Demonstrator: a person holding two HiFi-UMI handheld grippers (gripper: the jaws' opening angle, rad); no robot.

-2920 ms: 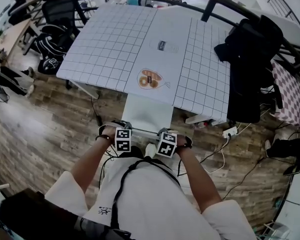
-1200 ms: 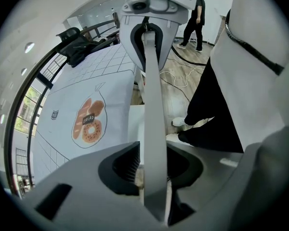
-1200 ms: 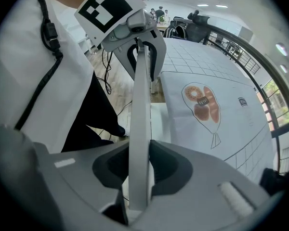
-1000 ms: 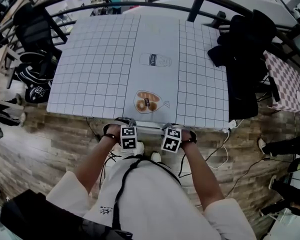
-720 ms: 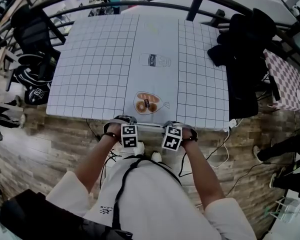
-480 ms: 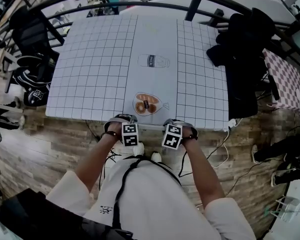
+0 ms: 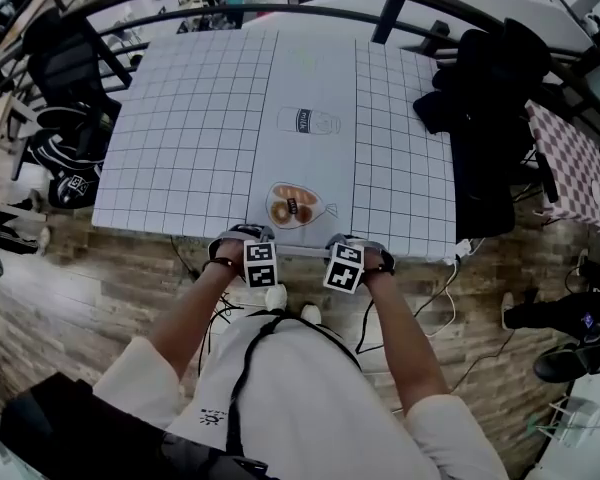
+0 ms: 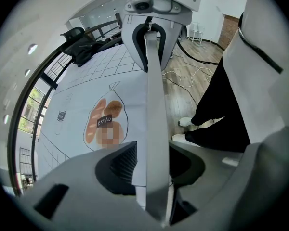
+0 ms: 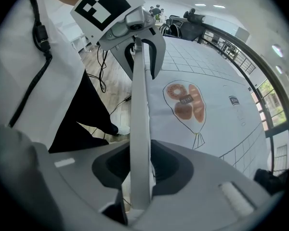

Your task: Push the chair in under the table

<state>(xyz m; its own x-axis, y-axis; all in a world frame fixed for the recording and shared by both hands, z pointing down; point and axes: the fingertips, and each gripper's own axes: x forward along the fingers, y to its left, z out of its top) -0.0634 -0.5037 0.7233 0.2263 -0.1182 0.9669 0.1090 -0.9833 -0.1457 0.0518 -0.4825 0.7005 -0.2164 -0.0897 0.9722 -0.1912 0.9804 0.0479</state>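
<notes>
Head view: tucked in at the near edge of the table, with just the thin top rail of the chair on show. Runs left to right through both claws. Sits loose inside the left gripper, jaws a little spread, gap beside one pad. Gets pinched further right by the right gripper. Looks flat, smooth, pale grey-white
</notes>
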